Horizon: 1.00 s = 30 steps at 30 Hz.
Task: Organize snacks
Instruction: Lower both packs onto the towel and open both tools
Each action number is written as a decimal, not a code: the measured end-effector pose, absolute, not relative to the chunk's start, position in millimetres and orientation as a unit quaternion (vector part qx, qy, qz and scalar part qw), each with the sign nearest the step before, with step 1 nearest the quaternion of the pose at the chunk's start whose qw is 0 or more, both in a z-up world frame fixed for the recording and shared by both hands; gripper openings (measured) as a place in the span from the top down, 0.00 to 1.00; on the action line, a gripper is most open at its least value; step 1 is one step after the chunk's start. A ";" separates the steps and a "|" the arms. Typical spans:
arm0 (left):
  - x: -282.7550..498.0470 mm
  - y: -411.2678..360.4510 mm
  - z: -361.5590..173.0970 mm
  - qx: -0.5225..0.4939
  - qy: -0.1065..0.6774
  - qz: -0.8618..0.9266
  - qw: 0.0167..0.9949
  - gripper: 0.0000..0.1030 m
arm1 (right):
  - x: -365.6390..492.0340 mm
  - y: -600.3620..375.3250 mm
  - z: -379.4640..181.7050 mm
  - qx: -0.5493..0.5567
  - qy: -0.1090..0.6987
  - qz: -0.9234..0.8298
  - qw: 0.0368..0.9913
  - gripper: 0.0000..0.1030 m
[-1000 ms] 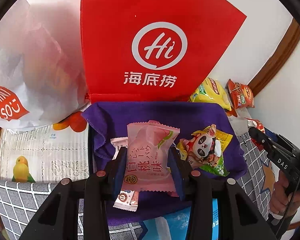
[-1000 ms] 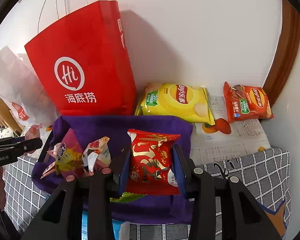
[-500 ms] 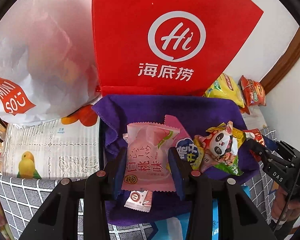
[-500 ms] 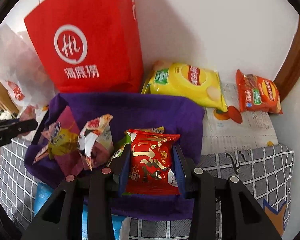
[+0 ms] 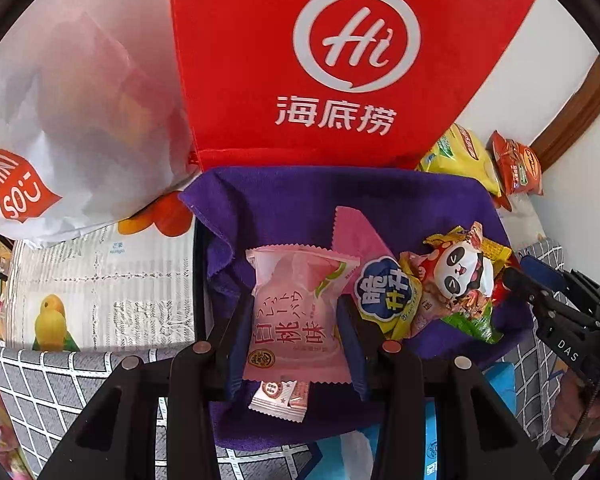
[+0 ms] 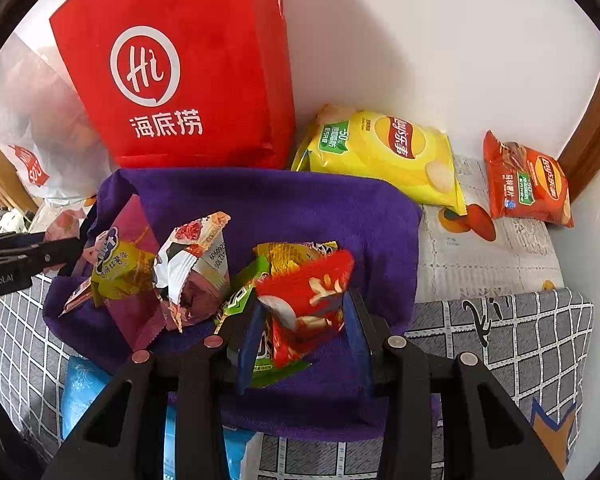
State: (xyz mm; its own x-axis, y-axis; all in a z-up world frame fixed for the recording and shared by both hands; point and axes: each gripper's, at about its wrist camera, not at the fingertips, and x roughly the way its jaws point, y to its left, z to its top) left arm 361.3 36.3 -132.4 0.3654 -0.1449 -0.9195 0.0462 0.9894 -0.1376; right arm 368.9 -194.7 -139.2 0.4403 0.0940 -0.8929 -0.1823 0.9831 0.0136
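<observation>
1. The left gripper [image 5: 296, 320] is closed on a pale pink peach-flavour packet [image 5: 296, 312], its pads pressing both side edges; the packet hangs over the purple cloth-lined bin [image 5: 300, 196], not yet set down.

2. The right gripper [image 6: 304, 328] is closed on a red snack packet [image 6: 312, 292], held low over the right half of the same bin. Whether the packet already rests on the cloth or on the green wrapper [image 6: 240, 296] beneath it is hard to tell from this angle.

3. Already in the bin: a pink-and-yellow pouch with a blue badge [image 5: 384, 292], a panda-print packet [image 5: 460, 272] and a small sachet [image 5: 280, 396] lying on the cloth just below the left gripper's packet (these sit in a loose heap, not in rows).

4. Still outside the bin: a yellow crisp bag [image 6: 384, 152] and an orange crisp bag [image 6: 528, 180], lying on the patterned table covering [image 6: 500, 248] against the wall, well apart from both grippers.

5. A red paper bag [image 5: 340, 60] and a white plastic bag [image 5: 60, 120] stand behind the bin.

6. As a judgement, the sorting looks around midway: several small snacks are gathered, two more are about to be released, and the two crisp bags remain to be collected.
</observation>
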 end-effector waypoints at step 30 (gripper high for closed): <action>363.2 27.1 -130.7 -0.055 0.577 -0.077 0.811 0.40 | 352.0 -187.8 -104.4 -0.025 0.456 0.088 0.885 0.49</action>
